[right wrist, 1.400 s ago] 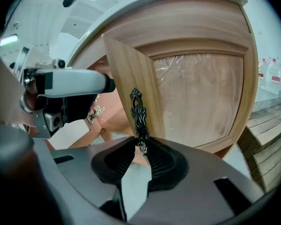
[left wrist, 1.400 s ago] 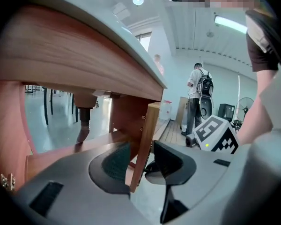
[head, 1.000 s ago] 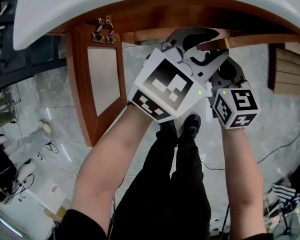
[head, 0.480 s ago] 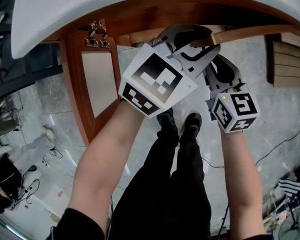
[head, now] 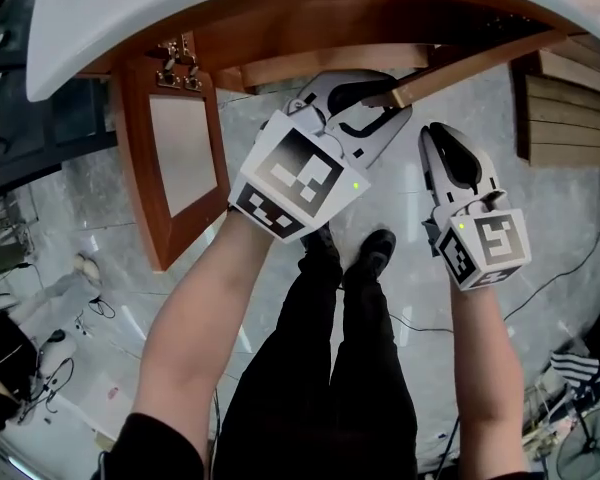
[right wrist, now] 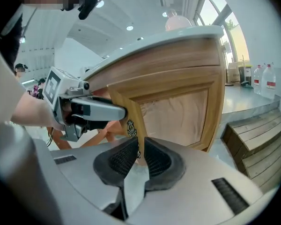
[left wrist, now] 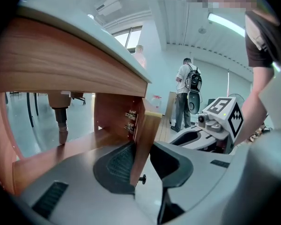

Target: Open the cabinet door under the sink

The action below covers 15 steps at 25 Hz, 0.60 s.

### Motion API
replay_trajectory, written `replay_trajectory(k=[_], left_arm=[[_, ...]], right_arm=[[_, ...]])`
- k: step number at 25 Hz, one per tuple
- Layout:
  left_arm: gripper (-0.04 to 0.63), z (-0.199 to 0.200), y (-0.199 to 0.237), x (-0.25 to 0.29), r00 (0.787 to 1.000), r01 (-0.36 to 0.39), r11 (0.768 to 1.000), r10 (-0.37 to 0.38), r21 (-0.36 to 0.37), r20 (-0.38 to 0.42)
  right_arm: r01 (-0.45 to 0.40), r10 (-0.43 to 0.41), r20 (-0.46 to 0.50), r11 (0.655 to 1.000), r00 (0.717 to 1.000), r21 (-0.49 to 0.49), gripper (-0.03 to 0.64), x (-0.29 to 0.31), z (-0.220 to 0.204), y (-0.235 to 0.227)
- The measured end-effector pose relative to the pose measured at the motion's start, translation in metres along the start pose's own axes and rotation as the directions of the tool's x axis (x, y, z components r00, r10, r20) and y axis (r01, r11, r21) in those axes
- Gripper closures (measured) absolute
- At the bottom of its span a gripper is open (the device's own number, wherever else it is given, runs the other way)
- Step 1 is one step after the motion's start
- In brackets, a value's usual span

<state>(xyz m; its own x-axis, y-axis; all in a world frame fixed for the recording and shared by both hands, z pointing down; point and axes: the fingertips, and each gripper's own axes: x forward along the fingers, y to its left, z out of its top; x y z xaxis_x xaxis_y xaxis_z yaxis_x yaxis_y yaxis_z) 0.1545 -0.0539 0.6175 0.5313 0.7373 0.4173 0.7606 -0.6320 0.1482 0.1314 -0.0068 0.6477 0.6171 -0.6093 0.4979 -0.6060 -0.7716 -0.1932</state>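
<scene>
Far left, the left-hand door (head: 175, 158) of the cabinet stands swung wide out over the marble floor (head: 100, 218). Its hinges (head: 175, 53) sit up under the white sink (head: 80, 18).

Next comes my left claw (head: 383, 101), reaching in below the sink's rim. Its jaws straddle the free edge of the right-hand door (head: 480, 56), which stands partly open, angled out from the cabinet front. In the left gripper view that door (left wrist: 143, 135) runs edge-on between my pads (left wrist: 114, 165). The left pad lies against the wood and the right one shows a sliver of gap (so no real clamp). These jaws have just been closing. A little dark knob (left wrist: 141, 178) sticks out of the door low down.

My right claw (head: 438, 140) hangs near the left one, to its right, apart from the door and over the floor. Its jaws have just been closing too and stand nearly together, with a thin slit left and nothing in it. Past its tips, the right gripper view shows the door's panelled face (right wrist: 173, 111) and an ornate handle (right wrist: 131, 128).

Far right, wooden boards (head: 570, 108) lie stacked on the floor.
</scene>
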Motion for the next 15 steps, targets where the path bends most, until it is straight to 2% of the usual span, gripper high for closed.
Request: replay_trajectory(k=[4, 15], left_arm=[[0.488, 0.001, -0.016, 0.002, 1.0, -0.014, 1.0, 0.014, -0.009, -0.009], [0.494, 0.004, -0.057, 0.009, 0.995, -0.059, 0.998, 0.057, -0.03, -0.077]], right_arm=[[-0.031, 0.031, -0.013, 0.999, 0.999, -0.019, 0.569, -0.024, -0.008, -0.004], [-0.071, 0.072, -0.042, 0.997, 0.997, 0.015, 0.574, -0.082, -0.037, -0.019]])
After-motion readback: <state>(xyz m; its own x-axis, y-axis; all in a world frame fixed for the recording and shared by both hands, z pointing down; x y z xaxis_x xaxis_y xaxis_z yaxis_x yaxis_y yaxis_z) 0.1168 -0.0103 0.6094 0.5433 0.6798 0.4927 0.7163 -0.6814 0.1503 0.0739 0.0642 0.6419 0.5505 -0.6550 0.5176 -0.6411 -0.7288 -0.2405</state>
